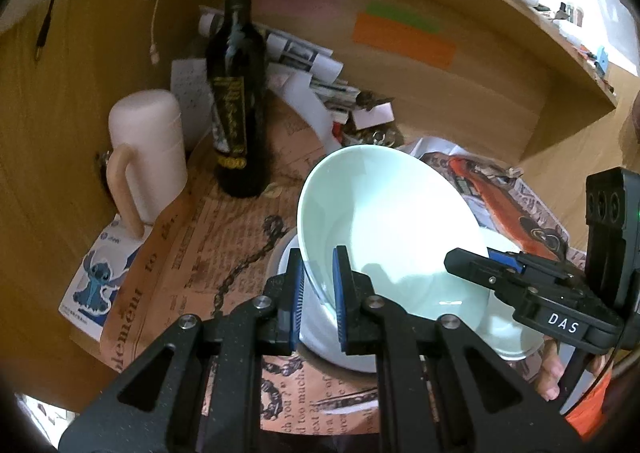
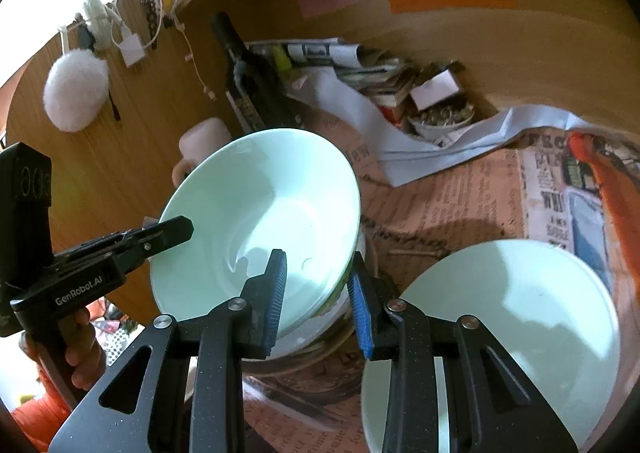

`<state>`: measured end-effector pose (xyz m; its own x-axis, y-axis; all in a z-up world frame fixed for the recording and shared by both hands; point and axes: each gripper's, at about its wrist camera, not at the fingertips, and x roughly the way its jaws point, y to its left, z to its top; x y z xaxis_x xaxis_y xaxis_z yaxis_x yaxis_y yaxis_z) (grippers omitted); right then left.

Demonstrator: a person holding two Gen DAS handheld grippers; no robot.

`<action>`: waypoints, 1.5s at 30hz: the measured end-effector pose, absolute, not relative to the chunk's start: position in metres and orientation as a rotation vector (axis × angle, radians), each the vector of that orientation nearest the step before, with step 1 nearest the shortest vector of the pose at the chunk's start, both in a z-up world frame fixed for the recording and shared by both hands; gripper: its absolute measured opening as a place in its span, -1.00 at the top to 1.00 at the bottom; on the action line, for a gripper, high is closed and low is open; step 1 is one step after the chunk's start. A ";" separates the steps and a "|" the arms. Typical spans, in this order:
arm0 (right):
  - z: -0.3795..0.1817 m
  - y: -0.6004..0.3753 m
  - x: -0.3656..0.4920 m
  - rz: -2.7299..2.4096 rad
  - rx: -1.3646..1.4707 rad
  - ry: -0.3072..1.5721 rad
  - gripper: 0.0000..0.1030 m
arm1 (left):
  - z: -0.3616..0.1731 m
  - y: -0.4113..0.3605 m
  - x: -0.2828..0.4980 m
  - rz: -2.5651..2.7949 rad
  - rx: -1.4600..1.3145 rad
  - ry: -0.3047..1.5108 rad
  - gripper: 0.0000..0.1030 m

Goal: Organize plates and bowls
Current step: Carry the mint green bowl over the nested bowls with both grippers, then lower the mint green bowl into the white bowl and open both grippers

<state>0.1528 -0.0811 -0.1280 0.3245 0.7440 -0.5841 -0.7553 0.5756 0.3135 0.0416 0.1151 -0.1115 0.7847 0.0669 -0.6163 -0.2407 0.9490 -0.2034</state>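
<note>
A pale green bowl is tilted above a stack of white bowls. My left gripper is shut on the tilted bowl's near rim, one finger inside and one outside. In the right wrist view my right gripper straddles the opposite rim of the same bowl with a visible gap at each pad, so it is open. The stack shows beneath it. A pale green plate lies flat at the lower right. Each gripper shows in the other's view: the right gripper and the left gripper.
A dark wine bottle and a pink lidded jug stand at the back left. Crumpled papers and a small dish of bits lie against the wooden back wall. Printed newspaper covers the table.
</note>
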 end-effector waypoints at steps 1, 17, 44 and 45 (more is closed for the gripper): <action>-0.129 -0.080 0.153 0.983 -0.018 0.761 0.45 | -0.114 0.116 0.041 0.169 -0.281 0.653 0.75; -0.136 -0.067 0.145 0.955 -0.081 0.755 0.45 | -0.136 0.122 0.042 0.180 -0.292 0.695 0.75; -0.134 -0.055 0.131 0.879 -0.221 0.652 0.21 | -0.141 0.114 0.045 0.236 -0.200 0.678 0.29; -0.132 -0.057 0.131 0.872 -0.217 0.642 0.10 | -0.138 0.113 0.043 0.238 -0.192 0.664 0.24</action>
<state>0.1307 -0.0567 -0.1322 0.4712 0.6422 -0.6047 -0.7679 0.6359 0.0770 0.0431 0.1130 -0.1378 0.7624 0.1561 -0.6280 -0.2778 0.9555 -0.0997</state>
